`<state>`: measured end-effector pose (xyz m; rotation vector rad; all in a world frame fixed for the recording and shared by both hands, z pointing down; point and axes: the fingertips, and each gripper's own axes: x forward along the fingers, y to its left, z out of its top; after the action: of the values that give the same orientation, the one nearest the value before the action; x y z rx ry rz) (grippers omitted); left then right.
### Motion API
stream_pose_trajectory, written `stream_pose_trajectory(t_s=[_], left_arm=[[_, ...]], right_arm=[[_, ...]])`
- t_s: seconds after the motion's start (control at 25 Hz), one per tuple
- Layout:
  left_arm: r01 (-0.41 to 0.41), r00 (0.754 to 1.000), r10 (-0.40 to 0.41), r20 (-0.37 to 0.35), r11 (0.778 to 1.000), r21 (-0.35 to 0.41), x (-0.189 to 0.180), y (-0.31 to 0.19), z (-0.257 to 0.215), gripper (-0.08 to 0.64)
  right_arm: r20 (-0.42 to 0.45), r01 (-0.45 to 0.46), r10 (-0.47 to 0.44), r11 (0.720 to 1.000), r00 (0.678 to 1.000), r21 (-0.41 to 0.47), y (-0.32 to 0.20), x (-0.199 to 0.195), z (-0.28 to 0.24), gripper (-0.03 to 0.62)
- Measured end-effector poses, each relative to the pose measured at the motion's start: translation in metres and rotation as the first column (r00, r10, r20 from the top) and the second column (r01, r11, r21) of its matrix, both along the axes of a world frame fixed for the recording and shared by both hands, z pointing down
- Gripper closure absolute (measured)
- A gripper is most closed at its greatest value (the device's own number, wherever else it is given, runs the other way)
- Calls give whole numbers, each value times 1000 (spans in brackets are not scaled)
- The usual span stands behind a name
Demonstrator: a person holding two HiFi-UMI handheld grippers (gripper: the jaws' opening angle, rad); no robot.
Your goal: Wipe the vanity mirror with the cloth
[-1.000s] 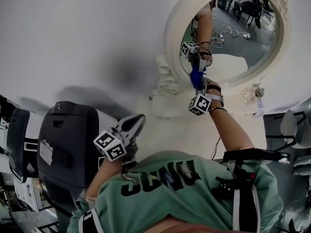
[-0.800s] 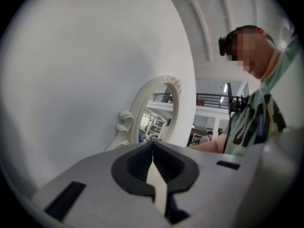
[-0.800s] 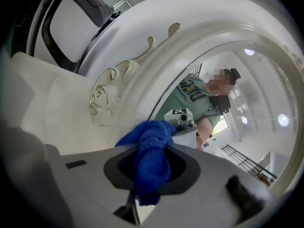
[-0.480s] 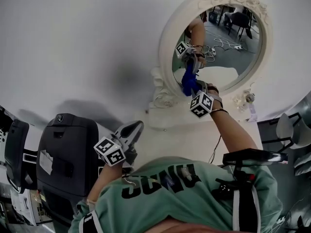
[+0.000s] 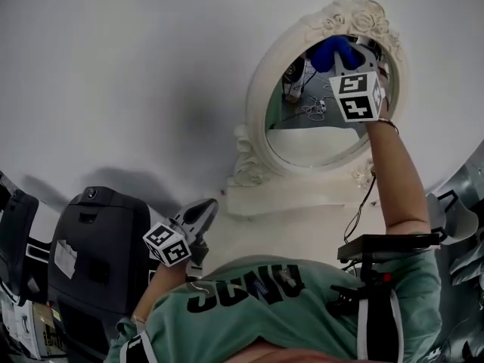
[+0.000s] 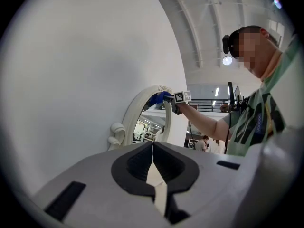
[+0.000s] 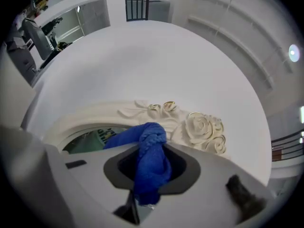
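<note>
An oval vanity mirror [image 5: 318, 97] in a cream carved frame with roses at its top [image 7: 204, 129] stands against the white wall. My right gripper [image 5: 342, 60] is shut on a blue cloth [image 7: 149, 163] and holds it against the top of the mirror glass, just under the roses. In the head view the cloth [image 5: 335, 51] shows as a blue bunch at the mirror's upper edge. My left gripper [image 5: 198, 216] hangs low near the person's chest, shut, with nothing in it [image 6: 152, 152]. The left gripper view shows the mirror [image 6: 145, 120] side-on, with the right arm reaching to it.
A black device [image 5: 94, 244] stands at the lower left of the head view. The mirror's base sits on a cream ledge [image 5: 280, 199]. A black chair back [image 5: 386, 244] is at the right. The person's green shirt [image 5: 280, 308] fills the bottom.
My right gripper has carried the blue cloth from the mirror's lower left edge up to its top, under the carved roses. The left gripper has barely moved.
</note>
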<state>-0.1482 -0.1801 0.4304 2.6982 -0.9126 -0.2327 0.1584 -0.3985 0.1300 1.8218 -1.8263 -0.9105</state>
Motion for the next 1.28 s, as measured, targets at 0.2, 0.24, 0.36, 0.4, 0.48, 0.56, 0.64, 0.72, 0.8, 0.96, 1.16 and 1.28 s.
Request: stream_pose_trajectory(t_s=[0.2,0.24,0.36,0.4,0.48,0.56,0.64,0.72,0.8,0.96,1.16,1.28], left_arm=[[15,1000,-15,-9,1000,14,-8,1,-3,548],[16,1000,-16,-10,1000,13,-9,1,-3,548],[17,1000,-17,-10,1000,7,-9,1,-2,548],[17,1000,-17,-10,1000,6,-9,1,-2,548],[17,1000,-17,-12,1000,5,-9,1,-2,548],[20,1000,-20,-13,1000,4,-11,0,-1,548],[24,1000,-24,-15,1000,2,-13,-1,-1,548],[25,1000,-25,-18,1000,-1,-12,-3,1,548],[16,1000,-17,-18,1000,-7,-9,-4,3,548],[-10,1000,10,-19,1000,-16,3,-5,7,548],[-22,1000,22,-4,999,-45,8,0,14,548],[-15,1000,16,10,998,-58,4,2,16,548]], right_arm=[[-49,-71,71,997,996,10,-12,1,-13,512],[-59,-79,80,997,995,13,-13,1,-11,512],[-67,-86,84,996,994,-23,-25,2,0,512],[-67,-88,86,995,994,-35,-29,2,3,513],[-74,-102,99,994,992,-44,-33,1,4,514],[-84,-109,105,993,991,-50,-32,1,2,512],[-97,-109,103,993,990,-54,-32,1,1,512],[-116,-115,108,992,987,-56,-33,0,2,512],[-153,-134,126,990,980,-46,-33,-1,4,514],[-279,-166,159,986,947,-2,-31,-9,24,517],[-334,-148,121,988,935,-55,-28,-24,111,517],[-357,-135,92,986,930,-100,-25,-34,174,517]])
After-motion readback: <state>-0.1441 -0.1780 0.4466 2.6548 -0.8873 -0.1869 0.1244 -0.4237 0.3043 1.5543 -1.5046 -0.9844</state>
